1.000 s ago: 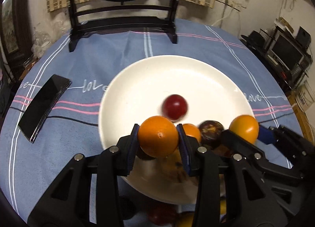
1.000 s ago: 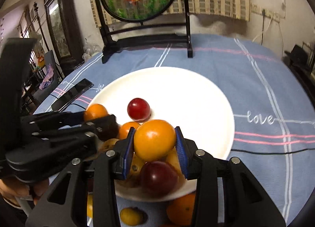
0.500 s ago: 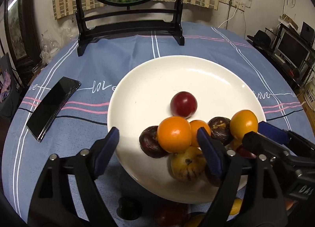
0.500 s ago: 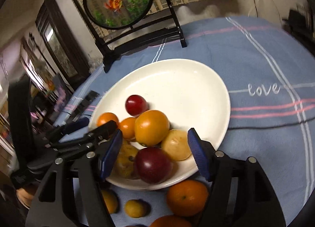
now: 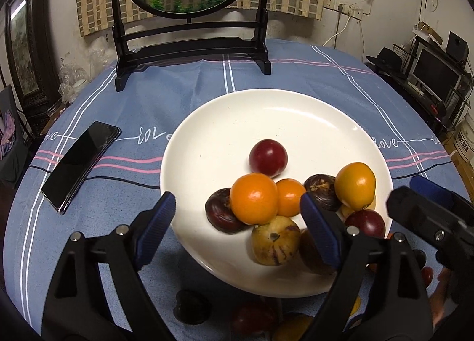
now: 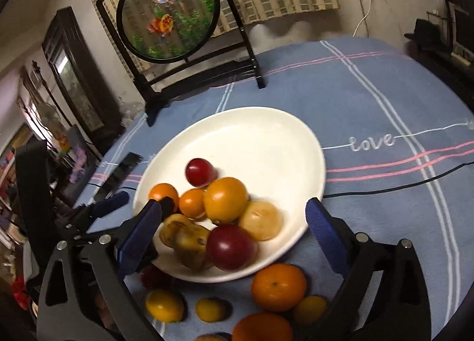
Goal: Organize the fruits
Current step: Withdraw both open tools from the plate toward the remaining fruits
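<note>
A white plate [image 5: 296, 110] on the blue tablecloth holds a pile of fruit at its near side: an orange [image 5: 254, 202], a red plum [image 5: 268, 158], a yellow-orange fruit [image 5: 355, 186], dark purple fruits [image 5: 220, 215] and a yellow-green fruit [image 5: 275, 240]. My left gripper [image 5: 238, 230] is open and empty, above the plate's near rim. My right gripper [image 6: 232, 236] is open and empty, above the pile on the plate [image 6: 266, 133]. The yellow-orange fruit [image 6: 225, 199] lies on the pile. Loose oranges [image 6: 278, 287] lie on the cloth near the right gripper.
A black phone [image 5: 81, 165] lies left of the plate. A framed round goldfish screen [image 5: 189, 9] stands at the table's far side. A thin black cable [image 6: 400, 187] crosses the cloth right of the plate. Several small fruits [image 6: 164, 305] lie by the near edge.
Both grippers opened and let go of their fruits onto the pile on the plate, then drew back and up. The red plum stopped rolling.
</note>
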